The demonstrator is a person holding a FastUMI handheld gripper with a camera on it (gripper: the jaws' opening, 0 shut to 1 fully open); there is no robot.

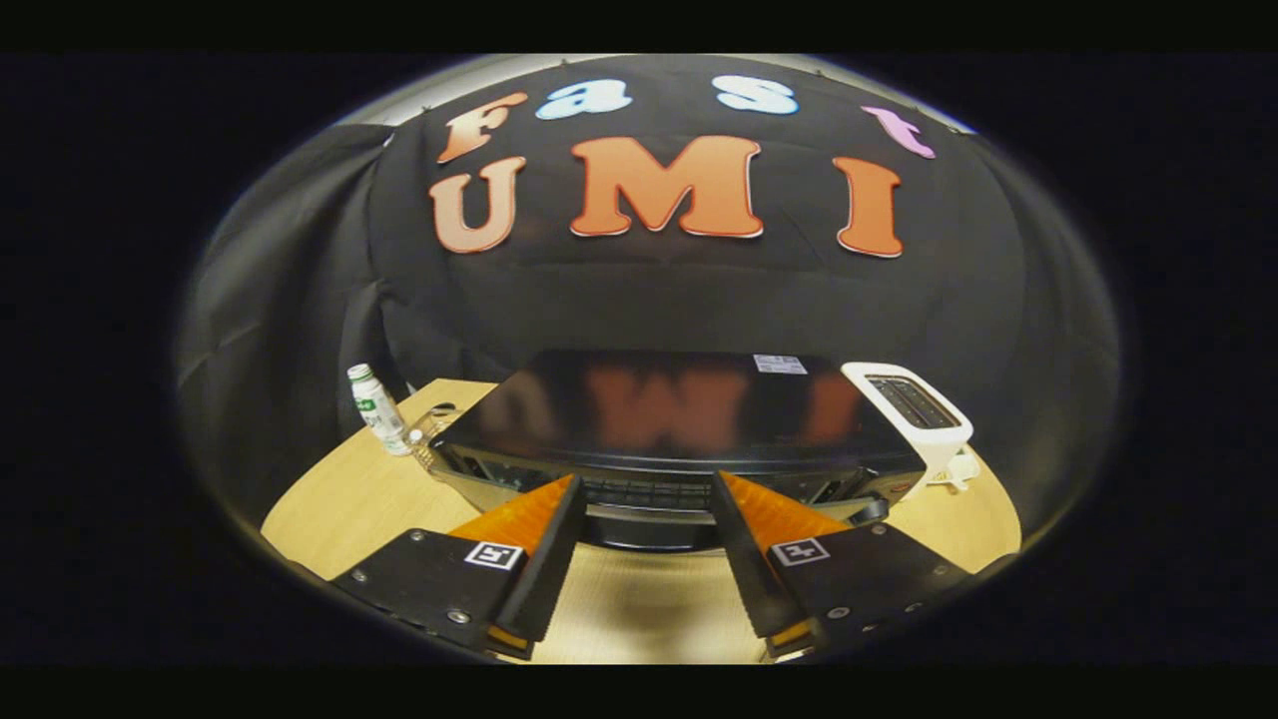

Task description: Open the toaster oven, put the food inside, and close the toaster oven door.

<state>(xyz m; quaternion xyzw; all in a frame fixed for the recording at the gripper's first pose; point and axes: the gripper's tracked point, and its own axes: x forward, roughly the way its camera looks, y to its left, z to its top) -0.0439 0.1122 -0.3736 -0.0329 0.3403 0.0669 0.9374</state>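
Observation:
A black toaster oven (659, 409) with a glossy top stands on the wooden table (339, 504), seen from above and in front. Its door handle (649, 514) runs along the upper front edge, just ahead of and between my fingers. My gripper (644, 482) is open, its fingertips spread wide at the level of the handle and touching nothing. The oven's front face lies mostly hidden below its top edge, so I cannot tell how the door stands. No food shows from here.
A small white bottle with a green label (377, 409) stands left of the oven, next to a wire rack (431, 439). A white pop-up toaster (914, 409) sits at the oven's right. Bare tabletop lies beneath my fingers.

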